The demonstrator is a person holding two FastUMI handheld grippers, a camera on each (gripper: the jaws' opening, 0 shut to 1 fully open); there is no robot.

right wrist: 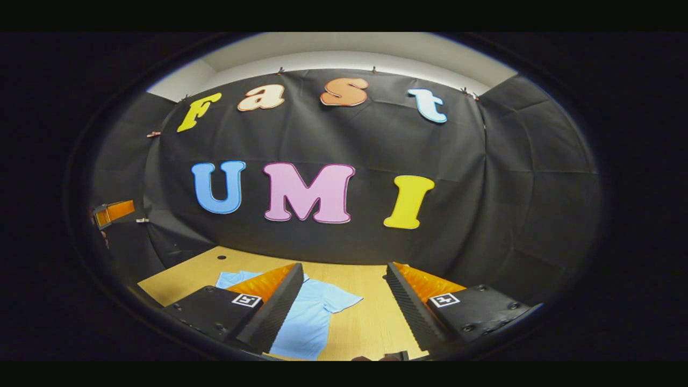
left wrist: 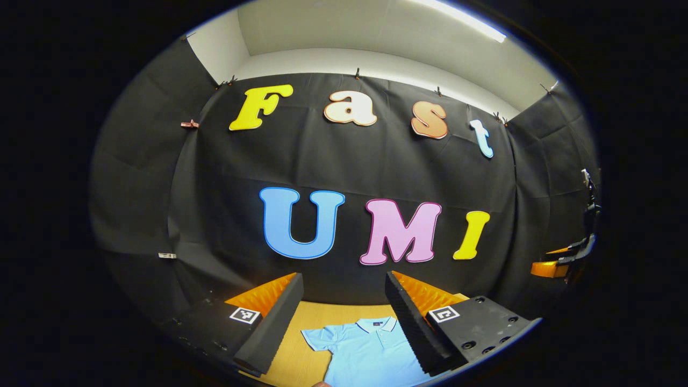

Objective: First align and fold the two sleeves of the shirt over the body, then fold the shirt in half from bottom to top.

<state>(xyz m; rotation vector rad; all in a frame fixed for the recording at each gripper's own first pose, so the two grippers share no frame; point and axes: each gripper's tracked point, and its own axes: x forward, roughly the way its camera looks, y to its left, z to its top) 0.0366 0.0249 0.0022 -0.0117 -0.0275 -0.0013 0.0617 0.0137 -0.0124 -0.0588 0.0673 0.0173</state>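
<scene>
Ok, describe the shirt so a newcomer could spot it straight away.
Start from the wooden table below the black cloth wall. The shirt lies flat on it, collar toward the wall, short sleeves spread out. It is light blue with a buttoned polo collar, the one piece of fabric on the bare wood.

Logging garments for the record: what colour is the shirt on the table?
Light blue, a plain polo shirt with a collar; clearest in the left gripper view.

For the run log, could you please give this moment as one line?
stage: before first fold | polo shirt: flat on table, sleeves unfolded | left gripper: open, above shirt | right gripper: open, above table
</scene>
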